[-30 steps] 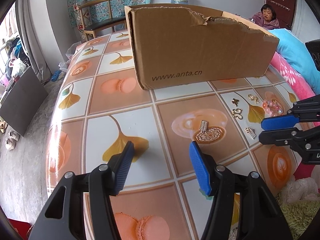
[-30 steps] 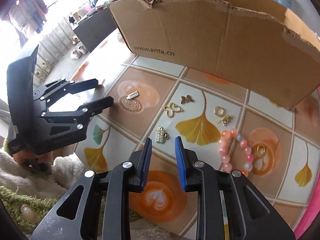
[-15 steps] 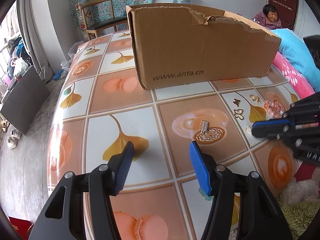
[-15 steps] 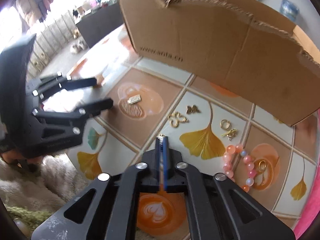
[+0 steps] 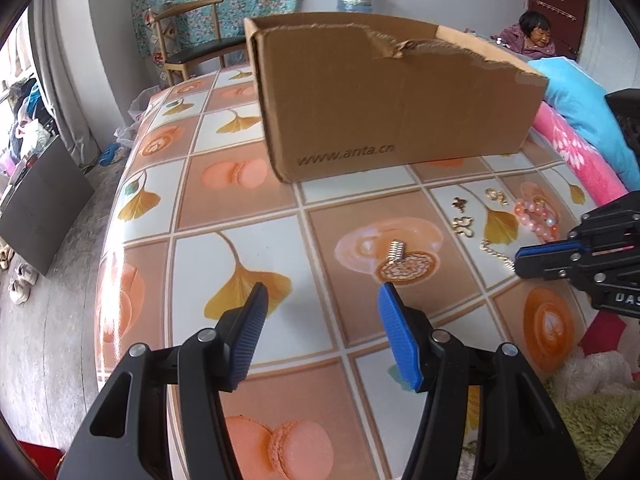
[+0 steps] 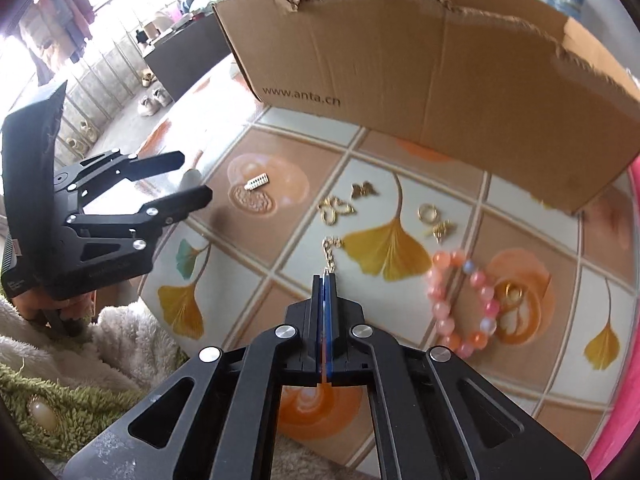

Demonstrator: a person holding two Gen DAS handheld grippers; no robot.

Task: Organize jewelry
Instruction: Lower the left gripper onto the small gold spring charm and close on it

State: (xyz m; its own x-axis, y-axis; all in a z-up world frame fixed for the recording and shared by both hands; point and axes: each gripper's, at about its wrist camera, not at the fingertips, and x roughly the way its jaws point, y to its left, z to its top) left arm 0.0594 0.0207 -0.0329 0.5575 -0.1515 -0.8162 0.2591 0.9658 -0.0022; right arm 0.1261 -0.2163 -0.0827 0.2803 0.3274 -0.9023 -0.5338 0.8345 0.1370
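The right gripper [image 6: 325,280] is pinching one end of a short gold chain [image 6: 330,251], blue pads pressed together; the rest of the chain is trailing on the tiled-pattern tablecloth [image 6: 256,288], possibly just lifting, though blur hides this. The left gripper [image 5: 320,312] is hovering with jaws wide apart, holding nothing, near a small silver ridged clasp [image 5: 396,250]. A pink beaded bracelet [image 6: 460,304] is lying near the torn brown cardboard box [image 6: 420,60].
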